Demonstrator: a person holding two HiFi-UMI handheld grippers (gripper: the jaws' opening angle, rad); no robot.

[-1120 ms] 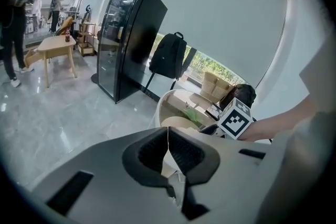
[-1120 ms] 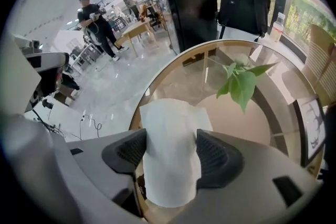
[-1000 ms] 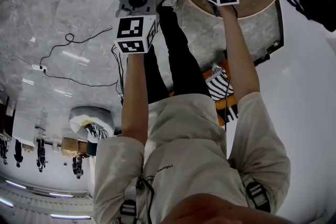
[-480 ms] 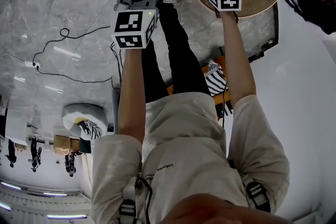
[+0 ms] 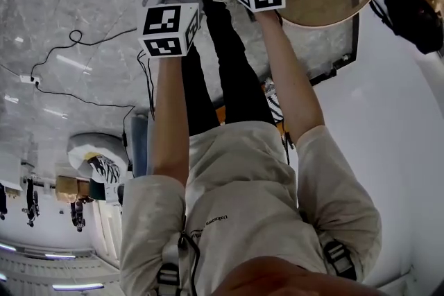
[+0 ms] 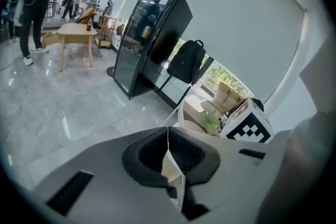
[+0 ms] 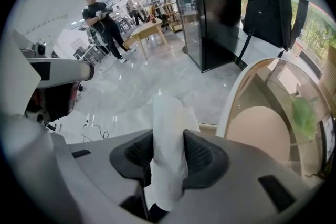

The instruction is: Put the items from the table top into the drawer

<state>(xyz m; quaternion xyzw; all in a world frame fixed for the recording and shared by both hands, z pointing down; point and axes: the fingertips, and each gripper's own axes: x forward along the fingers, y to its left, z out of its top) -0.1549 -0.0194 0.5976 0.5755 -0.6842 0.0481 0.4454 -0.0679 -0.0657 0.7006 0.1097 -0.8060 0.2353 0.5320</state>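
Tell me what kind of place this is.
Probably an open-plan office or lab: a polished grey stone floor, a tall black glass-fronted cabinet, and people standing near a wooden table further back.

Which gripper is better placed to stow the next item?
Right, likely. The right gripper has just closed on a white folded item near the table edge; the left gripper is shut with nothing in it.

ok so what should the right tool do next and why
Probably carry the white packet on to the drawer, grip unchanged. The jaws of the right tool have just been closing and now pinch the packet, held beside the round table's edge. The left tool is shut. I can't make out the drawer here.
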